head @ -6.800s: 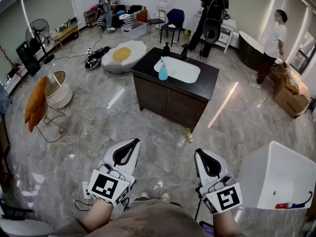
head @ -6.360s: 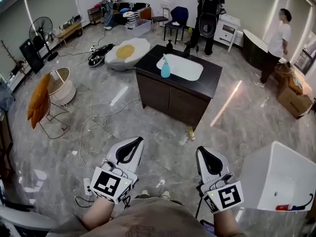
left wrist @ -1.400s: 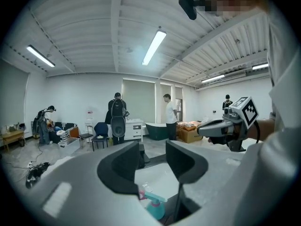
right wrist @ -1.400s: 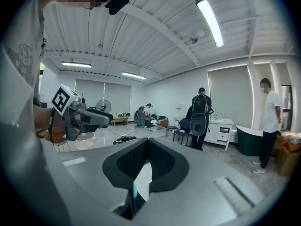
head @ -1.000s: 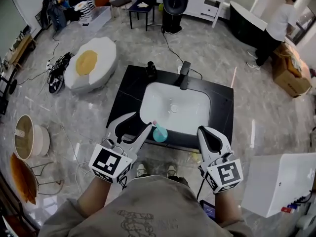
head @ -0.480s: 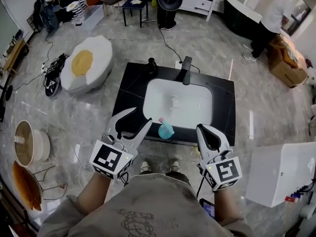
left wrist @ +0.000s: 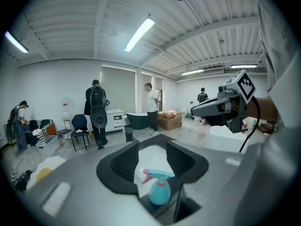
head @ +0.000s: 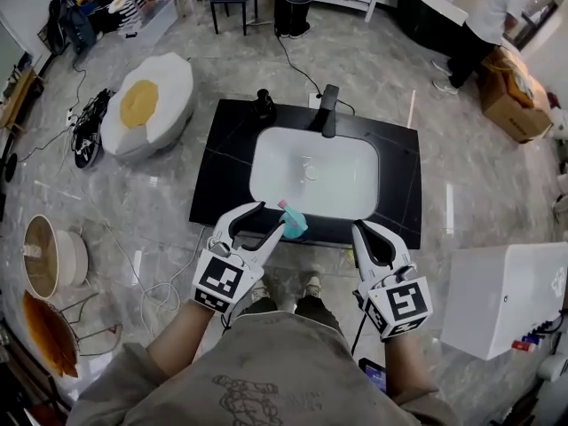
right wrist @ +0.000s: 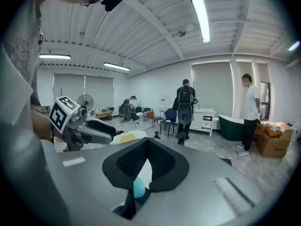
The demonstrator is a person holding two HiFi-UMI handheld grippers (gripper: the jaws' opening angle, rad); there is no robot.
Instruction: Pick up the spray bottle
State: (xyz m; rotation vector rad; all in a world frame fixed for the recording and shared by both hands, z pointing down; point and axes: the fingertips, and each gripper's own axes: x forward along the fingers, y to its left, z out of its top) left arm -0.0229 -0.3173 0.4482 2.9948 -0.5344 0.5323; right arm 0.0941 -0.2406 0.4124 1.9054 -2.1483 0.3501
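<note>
Black counter [head: 222, 162] bears the spray bottle [head: 294, 221] at its front edge; only its own view shows the left gripper [left wrist: 151, 149] framing it with wide-apart jaws, while the right gripper [head: 362, 231] is closed and empty.

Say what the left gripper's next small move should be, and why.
Probably ease the left gripper forward until its jaws straddle the spray bottle. The jaws stand apart with the bottle lined up in their gap, yet the head view suggests it stands just past the jaw tips, upright at the near edge of the black counter. The right gripper has its jaws together.
</note>
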